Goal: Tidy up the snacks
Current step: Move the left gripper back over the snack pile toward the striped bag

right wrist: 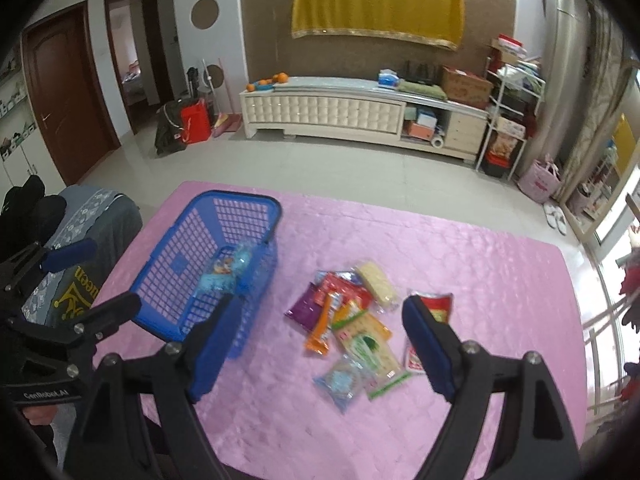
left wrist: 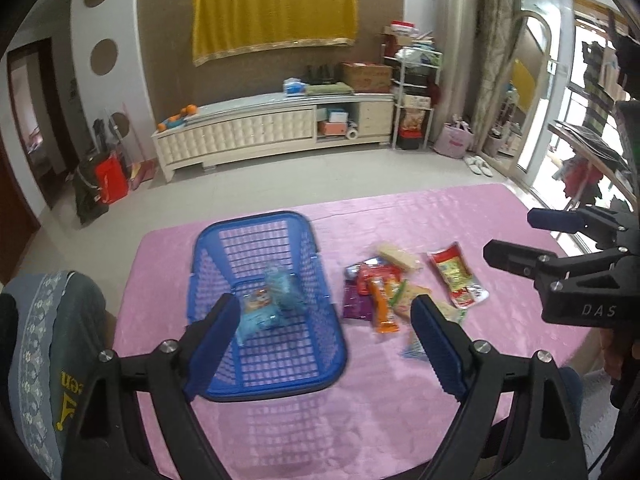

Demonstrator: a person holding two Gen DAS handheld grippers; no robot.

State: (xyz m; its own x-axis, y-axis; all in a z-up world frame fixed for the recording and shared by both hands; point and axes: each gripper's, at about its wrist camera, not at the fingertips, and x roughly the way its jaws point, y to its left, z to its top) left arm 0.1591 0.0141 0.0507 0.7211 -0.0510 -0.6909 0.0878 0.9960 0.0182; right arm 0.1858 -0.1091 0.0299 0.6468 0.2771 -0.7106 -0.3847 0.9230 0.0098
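At the bottom of the left wrist view we see our left gripper (left wrist: 324,344) with its blue-padded fingers spread wide apart and holding nothing, above the near rim of the blue basket (left wrist: 280,390). Light blue snack packets (left wrist: 264,304) lie inside the basket at frame centre. Our right gripper (right wrist: 316,344) likewise stands with its fingers apart and empty at the bottom of its view. Just beyond it, at mid-frame, a loose pile of snack packets (right wrist: 348,320) rests on the pink tablecloth (right wrist: 480,280), beside the basket and apart from it. In the upper part of the frame, a white cabinet (right wrist: 328,116) lines the far wall under a yellow cloth (right wrist: 376,8).
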